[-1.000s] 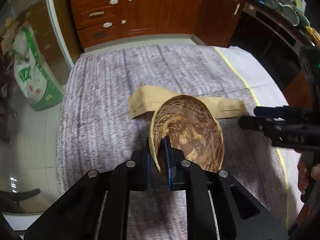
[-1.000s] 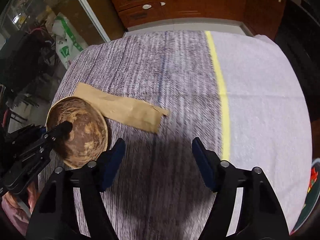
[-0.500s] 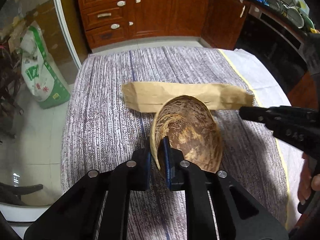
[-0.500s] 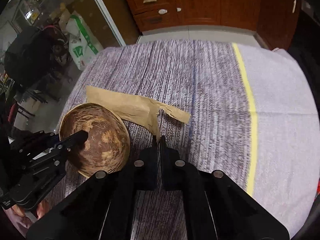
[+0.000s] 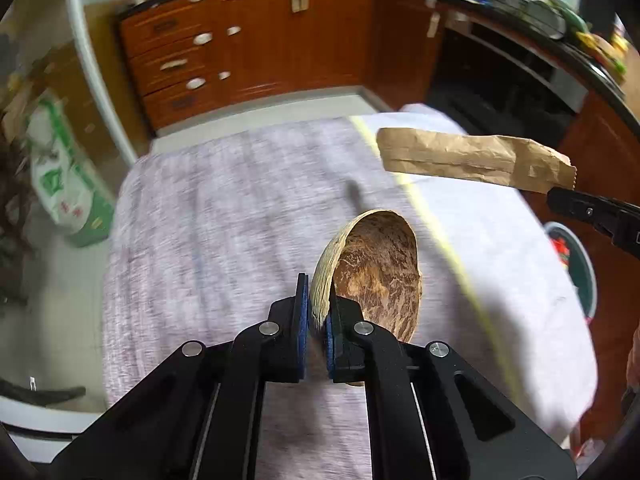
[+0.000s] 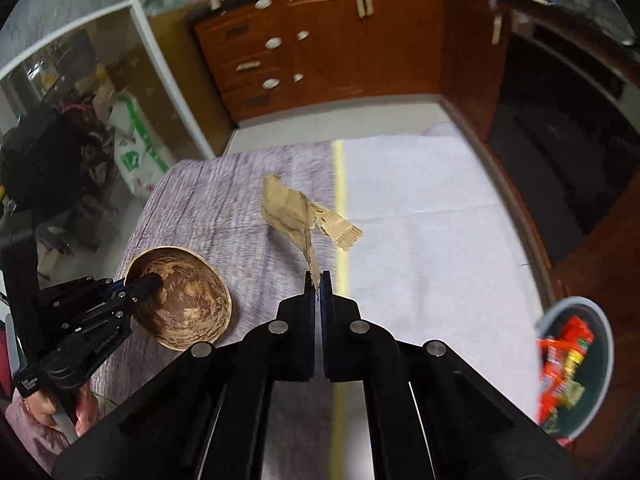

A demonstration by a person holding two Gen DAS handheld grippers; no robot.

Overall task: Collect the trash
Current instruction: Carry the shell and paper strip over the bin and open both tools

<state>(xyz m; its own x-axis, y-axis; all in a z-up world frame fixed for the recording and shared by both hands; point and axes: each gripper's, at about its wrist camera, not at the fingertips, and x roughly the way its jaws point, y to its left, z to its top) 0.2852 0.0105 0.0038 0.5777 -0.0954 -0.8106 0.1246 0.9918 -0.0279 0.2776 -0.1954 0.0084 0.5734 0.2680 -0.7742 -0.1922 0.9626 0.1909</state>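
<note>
The brown paper bag (image 6: 298, 216) is off the cloth now: half a second back it lay flat beside the shell with one corner just nipped, and now it hangs in the air from my right gripper (image 6: 317, 280), whose jaws are pressed together on a thin edge of the paper. A second ago those jaws stood wide with nothing between them, so I read this as a fresh, narrow hold. The bag looks crumpled and limp, folding over itself, with its serrated end flapping to the right; from the left wrist view it stretches out long and creased, clear of the table. The coconut shell (image 5: 372, 276) has come up too. My left gripper (image 5: 316, 320) pinches its rim, one pad outside and one inside, and the shell is tipped on edge with its fibrous brown hollow facing right, lifted above the table rather than resting on it as before. So both pieces of rubbish are in hand and airborne, which I take to mean the picking-up is done and carrying is what remains. Below them the striped cloth (image 6: 224, 208) and the white cloth (image 6: 432, 216) with its yellow line are bare. The bin (image 6: 600, 364), already holding red wrappers, sits past the table's right edge, nearest the bag.
</note>
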